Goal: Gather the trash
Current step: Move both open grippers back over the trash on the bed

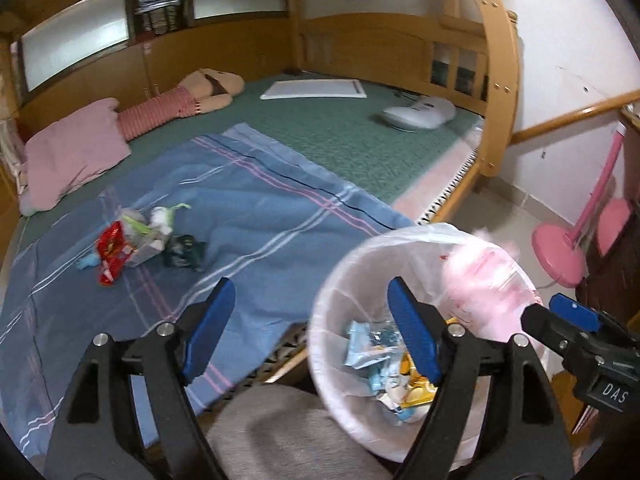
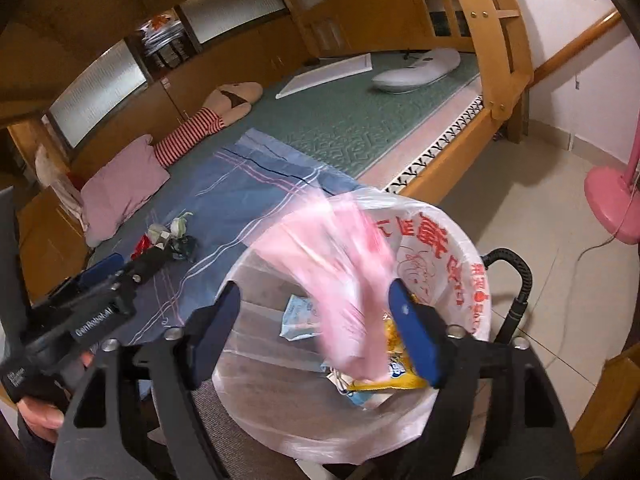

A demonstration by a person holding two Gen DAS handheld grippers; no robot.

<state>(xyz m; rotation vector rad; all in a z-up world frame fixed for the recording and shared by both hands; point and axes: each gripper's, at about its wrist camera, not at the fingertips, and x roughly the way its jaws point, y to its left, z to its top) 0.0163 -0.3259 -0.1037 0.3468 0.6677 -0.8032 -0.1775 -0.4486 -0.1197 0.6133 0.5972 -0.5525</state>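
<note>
My right gripper (image 2: 316, 336) stands released over the lined trash bin (image 2: 472, 280); the pink plastic wrapper (image 2: 340, 264), blurred, is between its jaws but I judge it ungripped, dropping in; it may catch the rim and spill onto the floor. My left gripper (image 1: 308, 328) is open, empty; the wrapper pile (image 1: 136, 240) waits on the blue sheet (image 1: 260, 208), where a deep grab risks snagging cloth.

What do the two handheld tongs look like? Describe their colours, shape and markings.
Both tongs, left and right, have black plastic frames with silver bolts and long blue fingers. Seen from the side, the left body bears white lettering starting "GenRobot"; the right carries a small plate reading "DAS". No cables or sleeves show.
</note>
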